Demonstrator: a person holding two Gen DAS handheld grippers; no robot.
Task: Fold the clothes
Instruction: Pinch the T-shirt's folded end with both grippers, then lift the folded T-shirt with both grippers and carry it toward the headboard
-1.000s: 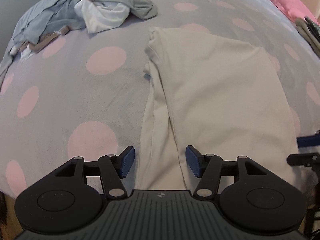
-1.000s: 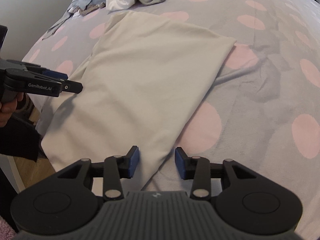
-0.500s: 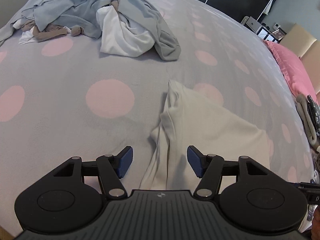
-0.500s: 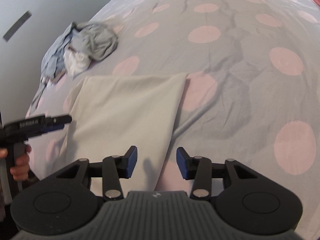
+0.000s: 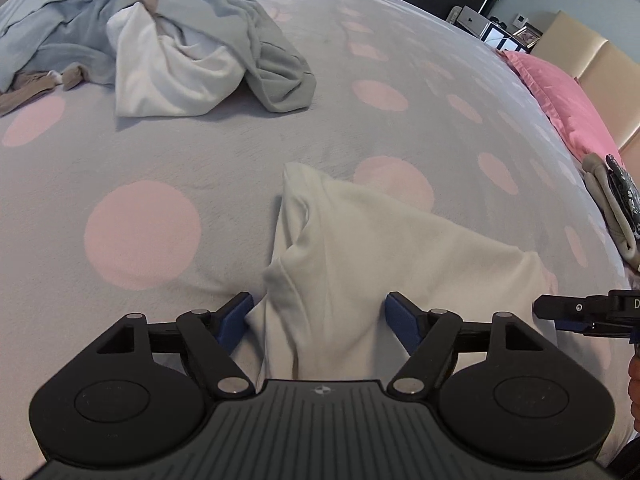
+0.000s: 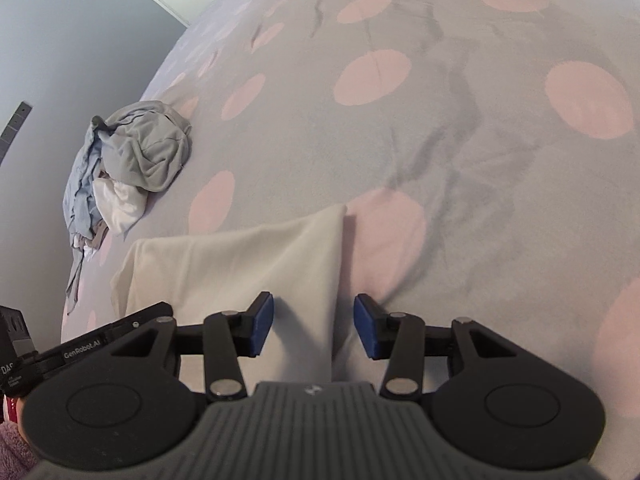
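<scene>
Lying flat on the dotted bedspread (image 5: 200, 152), the cream garment (image 5: 384, 264) is looking smooth, rumpled along one edge; I'm keeping left gripper (image 5: 319, 320) and right gripper (image 6: 314, 326) spread wide.

Open dotted bedspread (image 5: 208, 160) all around cream garment (image 5: 380, 256); crumpled clothes pile (image 5: 180, 52) well beyond it, pink pillow (image 5: 560, 100) and folded stack (image 5: 612, 200) far right of it.
</scene>
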